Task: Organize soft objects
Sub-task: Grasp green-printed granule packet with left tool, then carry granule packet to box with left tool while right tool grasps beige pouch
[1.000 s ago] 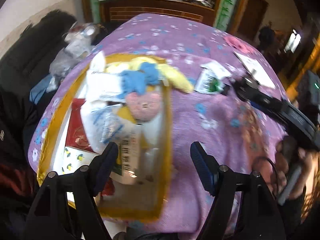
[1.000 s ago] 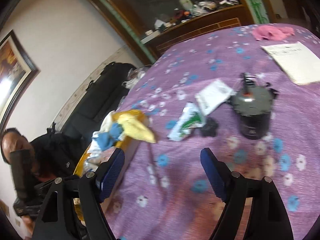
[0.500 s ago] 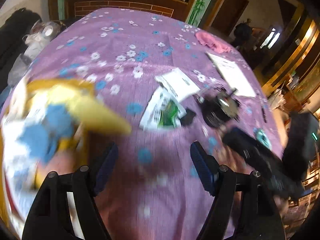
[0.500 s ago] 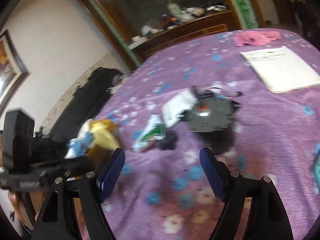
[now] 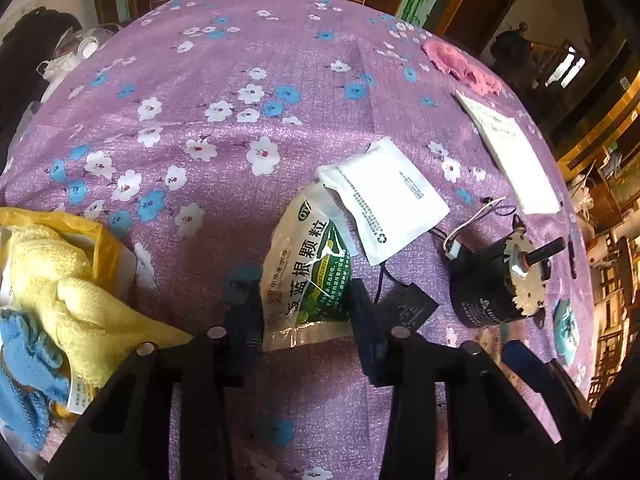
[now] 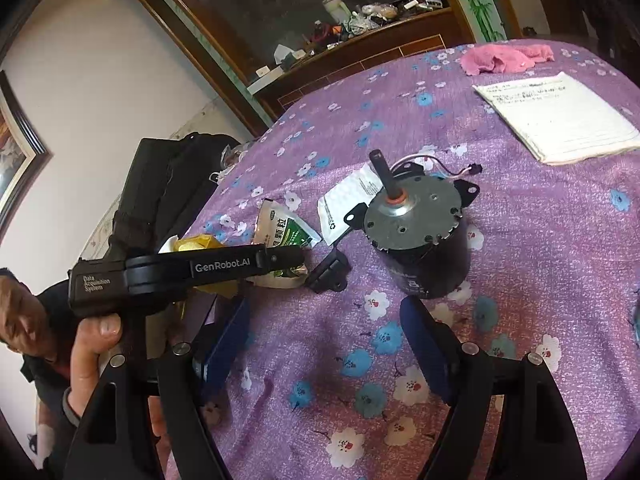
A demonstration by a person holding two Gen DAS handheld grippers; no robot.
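A green and white sachet (image 5: 306, 276) lies on the purple flowered tablecloth (image 5: 224, 80), and its near end sits between the fingers of my left gripper (image 5: 305, 312), which is open around it. A white pouch (image 5: 386, 196) lies just beyond it. In the right wrist view the sachet (image 6: 286, 236) and pouch (image 6: 344, 204) show past the left gripper's body (image 6: 192, 276). My right gripper (image 6: 326, 340) is open and empty above the cloth. A yellow towel (image 5: 60, 292) and blue cloth (image 5: 24, 360) lie in the yellow box (image 5: 106, 248) at left. A pink cloth (image 5: 460, 64) lies far right.
A black electric motor (image 6: 420, 236) with wires stands right of the sachet, with a small black block (image 6: 328, 274) beside it. A white paper pad (image 6: 560, 116) lies at the far right. A wooden cabinet (image 6: 360, 44) stands behind the table.
My left gripper swung right from over the box and came down around the sachet's near end. My right gripper moved right and closer to the motor.
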